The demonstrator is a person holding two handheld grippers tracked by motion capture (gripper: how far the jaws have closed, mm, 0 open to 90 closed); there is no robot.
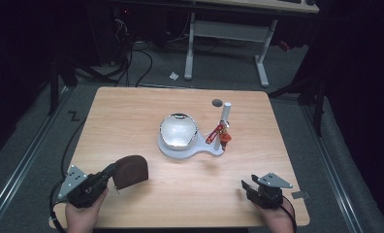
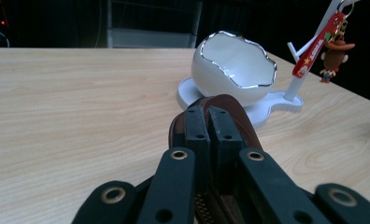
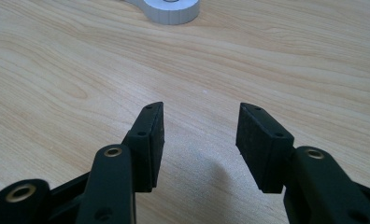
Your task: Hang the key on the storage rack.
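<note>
Your left gripper [image 1: 113,171], lower left of the high view, is clamped on a brown leather pouch [image 1: 130,171] held just above the worktop [image 1: 132,111]; its thin edge could slip free. Your right gripper [image 3: 199,140] rests low at lower right, jaws apart, holding nothing.

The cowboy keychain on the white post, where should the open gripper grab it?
Grab the red strap, not the little cowboy figure. The strap is flat, slants off the white post and hangs free. The right gripper could come from the table's near side.
</note>
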